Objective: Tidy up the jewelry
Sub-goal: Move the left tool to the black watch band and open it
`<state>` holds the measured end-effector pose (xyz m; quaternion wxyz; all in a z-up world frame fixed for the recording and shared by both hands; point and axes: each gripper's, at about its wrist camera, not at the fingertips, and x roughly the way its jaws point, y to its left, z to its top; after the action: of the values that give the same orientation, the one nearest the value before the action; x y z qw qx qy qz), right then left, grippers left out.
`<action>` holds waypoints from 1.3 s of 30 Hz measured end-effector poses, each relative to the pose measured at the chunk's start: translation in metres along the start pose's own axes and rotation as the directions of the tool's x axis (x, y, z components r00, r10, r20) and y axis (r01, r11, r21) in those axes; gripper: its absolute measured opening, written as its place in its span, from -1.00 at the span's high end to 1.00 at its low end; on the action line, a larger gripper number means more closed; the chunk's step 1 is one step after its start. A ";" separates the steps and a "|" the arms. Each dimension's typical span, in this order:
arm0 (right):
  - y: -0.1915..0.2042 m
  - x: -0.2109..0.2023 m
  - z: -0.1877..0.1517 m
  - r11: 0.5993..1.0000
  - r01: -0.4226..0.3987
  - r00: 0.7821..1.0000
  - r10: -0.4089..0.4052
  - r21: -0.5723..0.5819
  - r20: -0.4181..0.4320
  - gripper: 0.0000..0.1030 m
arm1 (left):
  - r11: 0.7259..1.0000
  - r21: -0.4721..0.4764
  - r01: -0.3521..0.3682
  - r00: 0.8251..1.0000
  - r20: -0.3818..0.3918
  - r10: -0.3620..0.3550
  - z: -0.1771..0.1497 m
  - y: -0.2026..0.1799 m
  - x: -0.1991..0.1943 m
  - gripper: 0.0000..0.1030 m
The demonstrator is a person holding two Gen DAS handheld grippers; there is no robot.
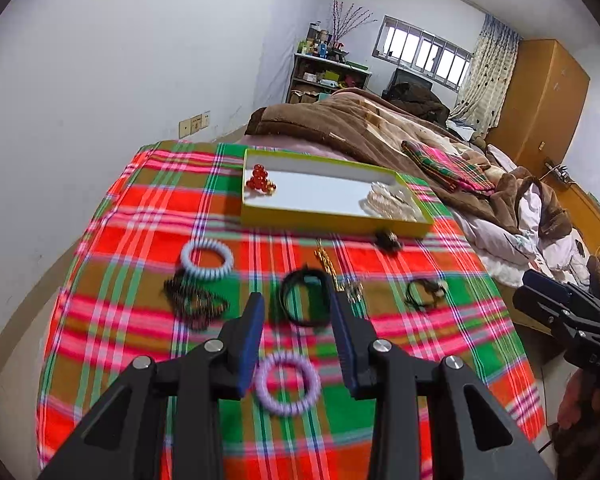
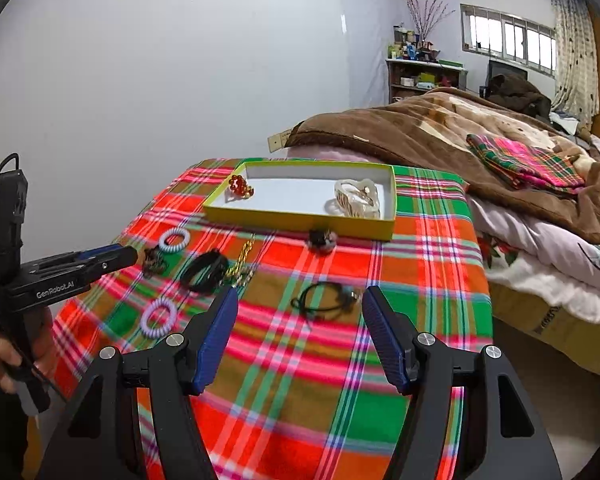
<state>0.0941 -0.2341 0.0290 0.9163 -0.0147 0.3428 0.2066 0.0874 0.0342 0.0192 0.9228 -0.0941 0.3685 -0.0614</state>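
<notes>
A yellow-green tray (image 1: 332, 222) (image 2: 300, 218) sits at the far side of the plaid cloth, holding a red bead bracelet (image 1: 261, 179) (image 2: 241, 186) and a clear hair claw (image 1: 392, 200) (image 2: 358, 198). On the cloth lie a white coil tie (image 1: 207, 260) (image 2: 174, 240), a lilac coil tie (image 1: 287, 383) (image 2: 159, 317), a black band (image 1: 305, 298) (image 2: 204, 272), a gold chain (image 1: 332, 270) (image 2: 240, 264), dark beads (image 1: 194, 300) (image 2: 155, 261), a black cord tie (image 1: 424, 294) (image 2: 324, 300) and a small dark clip (image 1: 388, 240) (image 2: 321, 238). My left gripper (image 1: 298, 304) is open above the black band. My right gripper (image 2: 298, 300) is open above the cord tie.
The plaid cloth (image 1: 148, 208) (image 2: 432, 248) covers a table beside a white wall. A bed with a brown blanket (image 1: 360, 120) (image 2: 420, 128) and a folded plaid cloth (image 2: 524, 162) lies behind and to the right. The other gripper shows at each view's edge.
</notes>
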 end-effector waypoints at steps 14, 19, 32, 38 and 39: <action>0.001 -0.013 -0.020 1.000 0.003 1.000 -0.003 0.027 -0.006 -0.26 | 1.000 -0.015 0.011 1.000 -0.006 -0.011 -0.036 -0.006 -0.025 0.31; -0.003 -0.006 -0.021 0.999 0.006 1.000 -0.005 0.049 -0.026 -0.26 | 1.000 -0.018 0.010 1.000 -0.013 -0.010 -0.036 -0.006 -0.021 0.31; -0.016 0.028 -0.024 0.994 0.016 0.995 -0.005 0.107 -0.099 -0.13 | 0.999 -0.039 -0.010 0.999 -0.052 0.008 -0.028 0.007 0.007 0.31; -0.024 0.056 -0.026 0.988 0.017 0.988 0.007 0.155 -0.156 0.03 | 0.999 -0.048 -0.013 0.995 -0.101 0.008 -0.020 0.011 0.037 0.31; -0.025 0.060 -0.026 0.987 0.015 0.987 0.011 0.162 -0.160 0.03 | 0.999 -0.049 -0.010 0.994 -0.105 0.004 -0.018 0.010 0.042 0.31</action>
<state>0.1282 -0.2394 -0.0314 0.8840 0.0432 0.4313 0.1750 0.1052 0.0340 -0.0239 0.8997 -0.1125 0.4182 -0.0538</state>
